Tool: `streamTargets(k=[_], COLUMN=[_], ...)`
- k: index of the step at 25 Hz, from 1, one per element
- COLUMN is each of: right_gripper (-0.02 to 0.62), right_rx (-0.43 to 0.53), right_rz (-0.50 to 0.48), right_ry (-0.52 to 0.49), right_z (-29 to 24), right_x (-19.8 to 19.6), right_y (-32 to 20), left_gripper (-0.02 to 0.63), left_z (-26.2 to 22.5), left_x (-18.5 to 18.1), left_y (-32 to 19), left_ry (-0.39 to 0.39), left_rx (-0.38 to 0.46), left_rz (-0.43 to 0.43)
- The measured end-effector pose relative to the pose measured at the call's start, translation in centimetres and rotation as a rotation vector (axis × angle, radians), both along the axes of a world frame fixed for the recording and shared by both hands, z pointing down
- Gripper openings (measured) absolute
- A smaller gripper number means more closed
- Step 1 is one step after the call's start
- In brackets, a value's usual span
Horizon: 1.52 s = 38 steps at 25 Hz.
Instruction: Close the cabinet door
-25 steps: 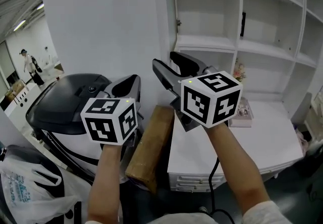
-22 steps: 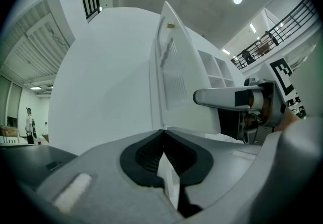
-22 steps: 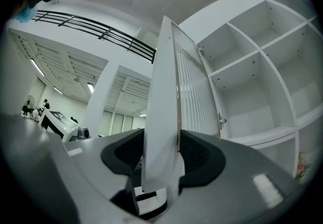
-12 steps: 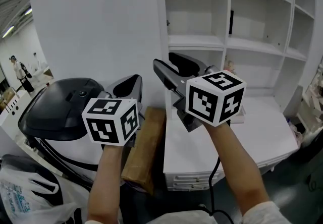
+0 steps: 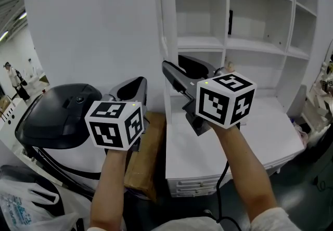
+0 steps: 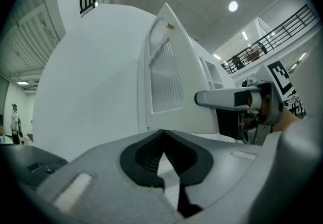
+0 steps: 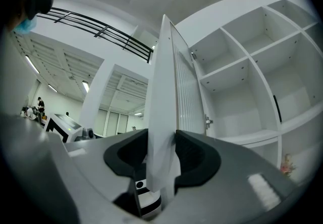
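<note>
The tall white cabinet door [image 7: 162, 92] stood upright and open, its long axis vertical. It was seen edge-on from the right hand-held gripper [image 7: 161, 141], with the panel running straight away from it towards the hinge [image 7: 207, 120] on the left side wall of the white shelving cabinet [image 5: 200, 9]. The door's free edge sat between the right hand-held gripper's jaws, which had just been closing, and both pads appeared to press on its two faces. The open shelves lay to the right of the door, so the closing swing would probably carry that edge rightwards. The left hand-held gripper [image 6: 162, 134] was level and just left of the right one. It was clear of the door, its jaws together on nothing, so the right hand was plainly the nearer.
</note>
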State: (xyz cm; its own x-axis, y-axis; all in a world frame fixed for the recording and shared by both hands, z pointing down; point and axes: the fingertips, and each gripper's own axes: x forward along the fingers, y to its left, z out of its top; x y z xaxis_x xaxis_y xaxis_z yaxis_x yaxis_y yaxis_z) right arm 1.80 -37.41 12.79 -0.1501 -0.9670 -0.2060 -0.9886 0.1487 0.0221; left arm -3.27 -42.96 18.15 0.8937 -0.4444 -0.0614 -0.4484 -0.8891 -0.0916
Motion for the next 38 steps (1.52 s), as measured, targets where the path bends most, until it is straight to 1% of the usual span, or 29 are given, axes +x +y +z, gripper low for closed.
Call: streamTargets(k=[8, 16, 19, 25, 32, 38], right_gripper=[0.143, 0.121, 0.118, 0.109, 0.089, 0.083], right_rx=[-0.005, -0.018, -0.015, -0.015, -0.006, -0.020], right_rz=[0.041, 0.077, 0.080, 0.090, 0.136, 0.115], right_ry=[-0.003, -0.005, -0.006, -0.015, -0.018, -0.004], right_z=[0.0, 0.2, 0.1, 0.1, 0.0, 0.1], right_x=[1.9, 3.6, 4.4, 5.9, 9.0, 11.3], right_y=[1.2, 2.0, 2.5, 3.0, 3.7, 3.9], left_gripper=[-0.008, -0.008, -0.008, -0.008, -0.008, -0.008], left_z=[0.0, 1.1, 1.4, 1.0, 1.2, 0.5], left_x=[1.3, 3.1, 3.7, 4.7, 7.3, 10.6], left_y=[0.4, 1.1, 1.5, 1.3, 1.6, 1.6], left_ry=[-0.002, -0.012, -0.020, -0.007, -0.020, -0.018], left_rx=[0.001, -0.005, -0.008, -0.004, 0.003, 0.014], left_rz=[0.035, 0.086, 0.095, 0.101, 0.124, 0.139])
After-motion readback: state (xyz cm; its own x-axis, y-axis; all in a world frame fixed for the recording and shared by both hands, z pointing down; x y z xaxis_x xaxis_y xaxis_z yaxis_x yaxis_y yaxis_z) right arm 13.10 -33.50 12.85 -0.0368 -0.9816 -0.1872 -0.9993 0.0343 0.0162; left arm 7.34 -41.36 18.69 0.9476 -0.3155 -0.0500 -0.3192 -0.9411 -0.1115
